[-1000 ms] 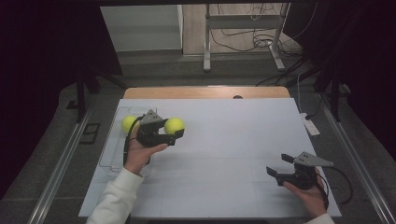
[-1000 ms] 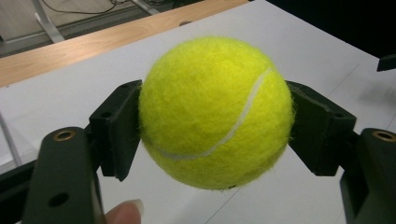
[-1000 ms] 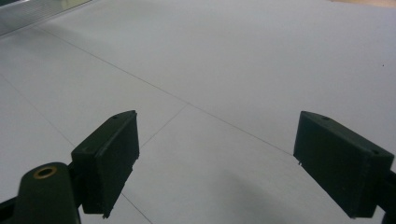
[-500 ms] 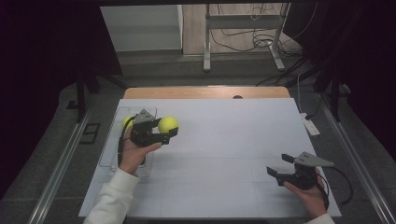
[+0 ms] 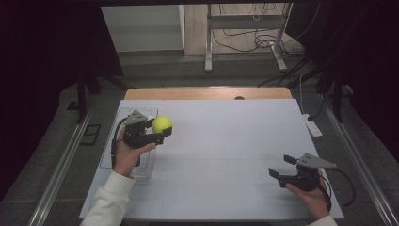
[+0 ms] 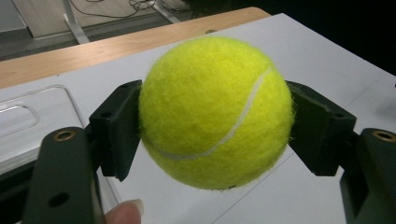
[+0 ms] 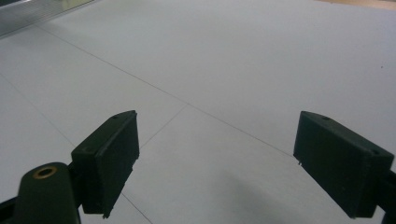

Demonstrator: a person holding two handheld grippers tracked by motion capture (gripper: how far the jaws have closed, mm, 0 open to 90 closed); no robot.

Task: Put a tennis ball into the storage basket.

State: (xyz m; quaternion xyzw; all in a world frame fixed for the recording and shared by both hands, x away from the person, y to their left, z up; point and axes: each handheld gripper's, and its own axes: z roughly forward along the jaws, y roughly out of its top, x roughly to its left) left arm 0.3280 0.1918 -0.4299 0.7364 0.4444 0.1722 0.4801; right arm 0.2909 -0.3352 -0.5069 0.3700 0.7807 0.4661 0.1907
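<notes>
A yellow tennis ball [image 5: 162, 124] is clamped between the black jaws of my left gripper [image 5: 159, 131], held just above the white table at its left side. In the left gripper view the ball [image 6: 215, 112] bulges between the two pads [image 6: 116, 126], which press on its sides, so my left gripper [image 6: 215, 128] is shut on it. My right gripper [image 5: 280, 165] rests near the front right of the table with its jaws wide apart. In the right gripper view, nothing but bare white surface lies between the fingertips of that gripper [image 7: 229, 158].
A clear plastic tray [image 5: 107, 162] lies on the table's left edge, under and behind my left hand, and its rim [image 6: 32, 116] shows in the left gripper view. Beyond the white sheet [image 5: 226, 141] runs a wooden table strip [image 5: 207, 92]. A white power strip [image 5: 311, 126] sits at the right edge.
My left gripper has carried the ball leftward, toward the tray. A second yellow ball that was seen in the tray earlier is now hidden behind the gripper. The right gripper has stayed put.
</notes>
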